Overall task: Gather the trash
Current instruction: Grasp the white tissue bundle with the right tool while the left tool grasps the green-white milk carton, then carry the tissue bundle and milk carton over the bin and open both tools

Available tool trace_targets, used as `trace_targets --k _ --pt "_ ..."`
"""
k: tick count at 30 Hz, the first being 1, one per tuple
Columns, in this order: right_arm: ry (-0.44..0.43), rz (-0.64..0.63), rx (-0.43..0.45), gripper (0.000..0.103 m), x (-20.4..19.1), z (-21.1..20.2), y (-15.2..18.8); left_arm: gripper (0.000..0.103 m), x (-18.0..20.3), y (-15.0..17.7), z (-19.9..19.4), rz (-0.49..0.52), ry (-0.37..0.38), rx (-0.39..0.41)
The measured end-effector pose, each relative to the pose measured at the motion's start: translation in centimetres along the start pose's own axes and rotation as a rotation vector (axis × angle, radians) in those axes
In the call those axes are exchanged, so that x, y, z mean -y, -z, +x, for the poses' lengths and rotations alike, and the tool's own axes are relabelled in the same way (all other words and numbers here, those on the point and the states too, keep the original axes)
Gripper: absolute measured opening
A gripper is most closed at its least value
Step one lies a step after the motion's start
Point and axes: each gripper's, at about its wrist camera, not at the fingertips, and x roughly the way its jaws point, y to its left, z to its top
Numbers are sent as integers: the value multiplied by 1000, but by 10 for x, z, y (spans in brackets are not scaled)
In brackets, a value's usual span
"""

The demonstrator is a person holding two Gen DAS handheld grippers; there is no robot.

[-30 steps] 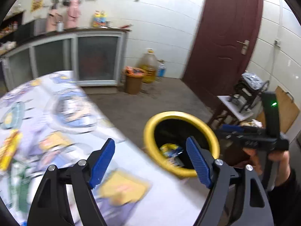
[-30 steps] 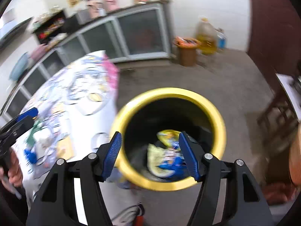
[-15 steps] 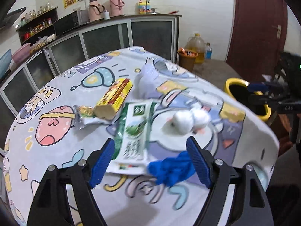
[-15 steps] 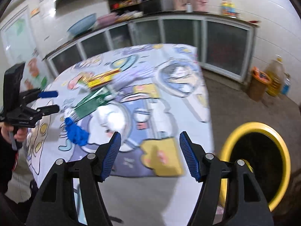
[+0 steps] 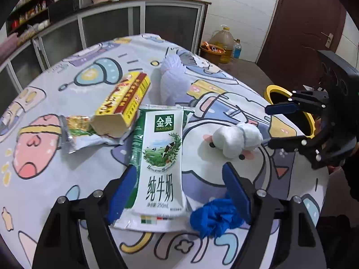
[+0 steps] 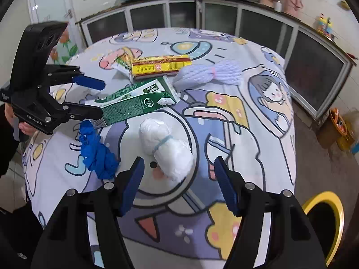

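A green and white milk carton [image 5: 160, 157] lies flat on the cartoon-print tablecloth [image 5: 56, 186]. My left gripper [image 5: 179, 192] stands open over its near end, the pads apart from it. A crumpled blue glove [image 5: 215, 215] lies by the right finger. A white tied bag [image 6: 166, 148] lies just ahead of my open right gripper [image 6: 179, 186], its near end between the fingertips, untouched. Each gripper also shows in the other's view: the left gripper [image 6: 102, 98] at the carton [image 6: 139, 100], the right gripper [image 5: 269, 126] beside the bag [image 5: 237, 139].
A yellow box [image 5: 125, 98], a foil snack wrapper [image 5: 76, 130] and a lavender foam net [image 5: 172, 80] lie farther back on the table. A yellow-rimmed bin [image 6: 336, 204] stands on the floor past the table edge. Cabinets line the wall behind.
Both views swung from the yellow bin to the table, then drew closer to the trash. The left gripper came down over the carton and the right one neared the white bag.
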Motion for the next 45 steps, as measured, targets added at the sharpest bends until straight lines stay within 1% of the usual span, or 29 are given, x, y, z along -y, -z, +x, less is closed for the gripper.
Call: trace_targets --k 3,6,8,10,12,14,17,18,19,21,22,23,24,26,27,28,29,31,34,37,45 --pt "-15 -35 -28 62 -3 13 -5 75 -6 -5 15 -18 3 -32" --pt "-27 -52 -50 62 -6 26 -9 75 -17 -9 31 -70 23 -68" --pt "-29 -61 -70 61 -6 35 -11 75 -19 -12 35 -73 12 -68" --pt "-24 -60 -79 61 -5 41 -13 75 -17 -15 38 -63 17 -66" --pt "-37 -46 -89 60 -2 47 -14 75 -14 -18 40 -62 23 -69" --pt "-47 -36 -95 58 -2 50 -14 75 -9 -17 42 -51 23 -72" --pt "-51 -31 -99 51 -3 52 -13 75 -3 -16 43 -36 9 -69" --pt "-53 -26 -102 44 -3 53 -13 74 -2 -16 44 -38 -11 -66" --pt "-55 -16 -105 44 -3 54 -13 74 -2 -16 45 -43 -22 -71" --pt "-66 22 -115 41 -1 55 -13 68 -4 -18 47 -58 -38 -72" --pt "-71 35 -112 38 1 55 -13 58 -5 -18 48 -60 -58 -73" --pt "-67 34 -104 37 0 53 -13 42 -8 -20 47 -63 -88 -72" --pt "-62 30 -100 35 -1 51 -12 38 -12 -21 46 -77 -88 -68" --pt "-63 31 -89 31 -3 46 -11 32 -22 -21 41 -131 -30 -60" --pt "-59 35 -85 31 -3 44 -11 30 -23 -21 39 -137 -22 -54" --pt "-54 41 -78 31 -3 40 -11 26 -22 -20 37 -135 -22 -45" --pt "-55 45 -71 31 -4 37 -10 22 -19 -20 32 -126 -37 -31" --pt "-61 62 -49 31 -3 25 -10 20 -13 -20 27 -110 -61 -21" --pt "-60 71 -24 31 -3 11 -8 18 -12 -18 19 -121 -40 -14" --pt "-65 86 -6 31 -3 -4 -4 16 -11 -14 3 -131 -34 6" --pt "-50 130 55 31 1 -46 14 15 -2 5 -61 -121 -77 79"
